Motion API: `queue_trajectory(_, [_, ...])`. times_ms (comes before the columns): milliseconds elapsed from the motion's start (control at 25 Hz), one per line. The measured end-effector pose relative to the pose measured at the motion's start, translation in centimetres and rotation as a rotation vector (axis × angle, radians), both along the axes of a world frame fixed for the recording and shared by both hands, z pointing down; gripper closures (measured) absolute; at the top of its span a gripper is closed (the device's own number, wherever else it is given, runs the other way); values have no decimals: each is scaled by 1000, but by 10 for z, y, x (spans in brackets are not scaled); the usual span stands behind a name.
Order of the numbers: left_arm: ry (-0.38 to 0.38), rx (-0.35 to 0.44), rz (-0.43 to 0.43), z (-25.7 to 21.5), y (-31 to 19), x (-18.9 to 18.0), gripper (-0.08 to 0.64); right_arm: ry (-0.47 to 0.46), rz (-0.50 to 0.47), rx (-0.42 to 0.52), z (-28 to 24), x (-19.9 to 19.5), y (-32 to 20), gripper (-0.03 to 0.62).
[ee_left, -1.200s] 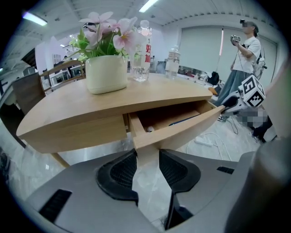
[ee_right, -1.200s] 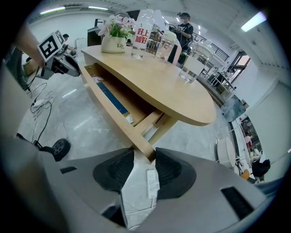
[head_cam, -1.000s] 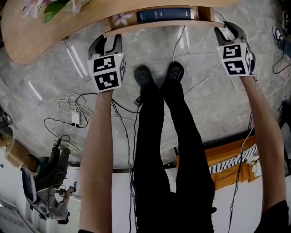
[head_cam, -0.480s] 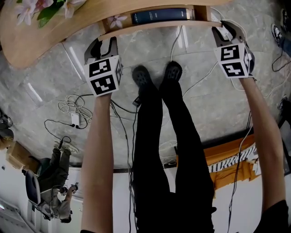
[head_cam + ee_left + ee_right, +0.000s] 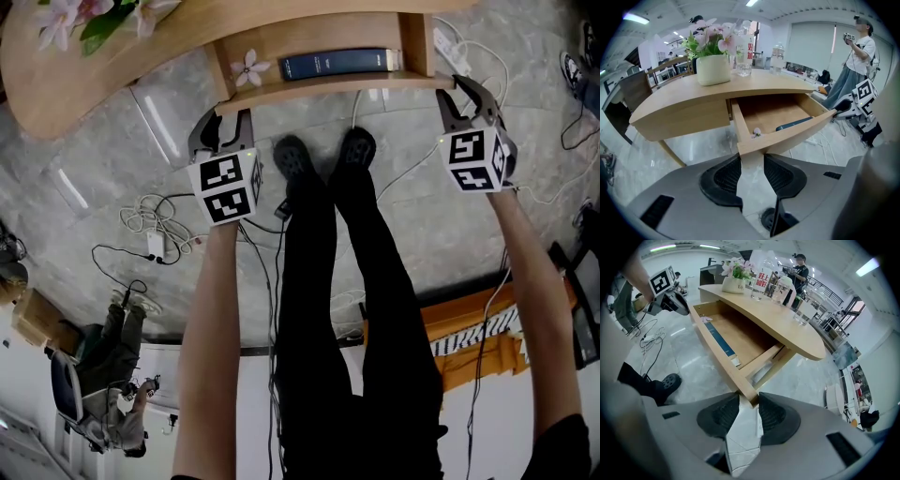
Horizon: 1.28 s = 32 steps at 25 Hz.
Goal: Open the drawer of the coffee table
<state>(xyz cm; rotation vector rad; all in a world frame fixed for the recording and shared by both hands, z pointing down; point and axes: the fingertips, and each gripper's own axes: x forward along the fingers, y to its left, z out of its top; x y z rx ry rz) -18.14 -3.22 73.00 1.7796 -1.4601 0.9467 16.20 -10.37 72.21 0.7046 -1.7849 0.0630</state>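
The wooden coffee table (image 5: pixel 112 66) has its drawer (image 5: pixel 328 89) pulled partly out. A dark blue book (image 5: pixel 339 62) and a pink flower (image 5: pixel 249 67) lie inside it. My left gripper (image 5: pixel 221 116) is shut on the left end of the drawer front (image 5: pixel 787 133), whose corner sits between the pads (image 5: pixel 724 176). My right gripper (image 5: pixel 459 91) holds the right end. Its jaws are closing, and the front's corner (image 5: pixel 746 392) is pinched between the pads (image 5: pixel 769 414). Seen from the right gripper, the drawer's inside (image 5: pixel 736 336) lies open.
My own legs and black shoes (image 5: pixel 295 155) stand on the marble floor between the two grippers. Cables and a white adapter (image 5: pixel 155 242) lie at the left. A flower pot (image 5: pixel 712 68), a glass and bottles (image 5: pixel 744 47) stand on the tabletop. Other people (image 5: pixel 855 61) are nearby.
The drawer has slid further out of the table toward me. Both grippers moved back with it. More of the drawer's floor, the book and the flower now show.
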Motion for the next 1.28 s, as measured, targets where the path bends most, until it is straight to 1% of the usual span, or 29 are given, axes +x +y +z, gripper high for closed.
queue_trajectory(280, [-7, -17, 8, -1, 3, 0, 412, 9, 15, -13, -1, 1, 2, 459])
queue_trajectory(480, [-4, -55, 27, 9, 16, 3, 411, 25, 5, -47, 10, 4, 14, 459])
queue_trajectory(640, [1, -63, 22, 14, 16, 3, 410, 21, 29, -51, 15, 3, 15, 459])
queue_trajectory(760, [19, -73, 17, 16, 17, 6, 408, 22, 50, -47, 18, 4, 15, 459])
queue_trajectory(800, [32, -71, 15, 16, 17, 7, 403, 21, 60, -43, 18, 4, 16, 457])
queue_trajectory(840, [48, -70, 13, 16, 17, 9, 363, 23, 69, -38, 18, 4, 16, 454])
queue_trajectory(920, [69, -71, 9, 17, 17, 11, 331, 29, 89, -31, 19, 3, 16, 449])
queue_trajectory(1120, [53, -73, 23, 17, 17, 14, 294, 10, 140, -33, 12, -2, 18, 423])
queue_trajectory(1200, [47, -75, 26, 12, 18, 11, 268, 5, 154, -29, 5, -3, 18, 409])
queue_trajectory(1280, [38, -71, 26, 4, 19, 8, 265, 5, 160, -26, -6, -3, 20, 406])
